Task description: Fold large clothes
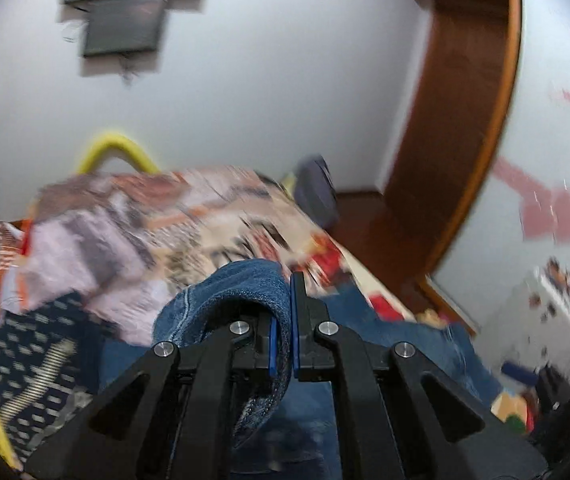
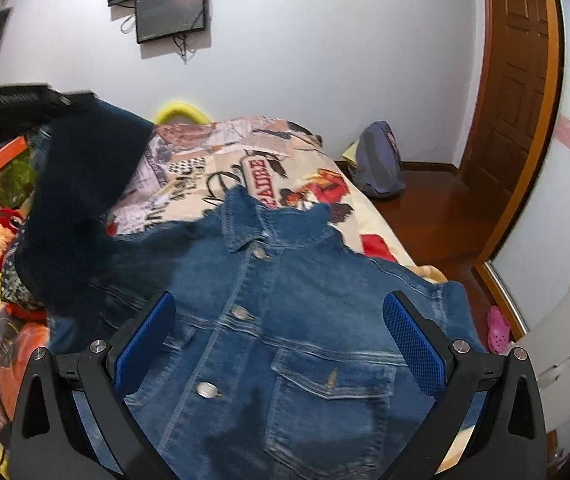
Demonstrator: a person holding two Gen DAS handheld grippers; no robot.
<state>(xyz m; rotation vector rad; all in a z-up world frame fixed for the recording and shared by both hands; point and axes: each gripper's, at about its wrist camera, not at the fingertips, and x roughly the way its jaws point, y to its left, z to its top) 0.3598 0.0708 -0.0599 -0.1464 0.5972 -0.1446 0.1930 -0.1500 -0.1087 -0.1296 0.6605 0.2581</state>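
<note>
A blue denim jacket (image 2: 305, 320) lies front-up and buttoned on the bed's patterned cover (image 2: 213, 168), collar toward the far wall. My right gripper (image 2: 281, 300) hovers open over its chest, blue pads wide apart, nothing between them. My left gripper (image 1: 285, 308) is shut on a fold of the jacket's sleeve (image 1: 245, 280), which drapes over its left finger. In the right wrist view that sleeve (image 2: 77, 200) hangs lifted at the left, dark and blurred, under the black left gripper (image 2: 57, 100). The left wrist view is smeared by motion.
A heap of mixed clothes (image 1: 37, 352) lies along the bed's left side. A purple backpack (image 2: 379, 164) sits on the wooden floor by the brown door (image 2: 521, 80). Two dark screens (image 2: 171, 12) hang on the white wall. A pink shoe (image 2: 499, 330) lies beside a white cabinet (image 2: 565, 320).
</note>
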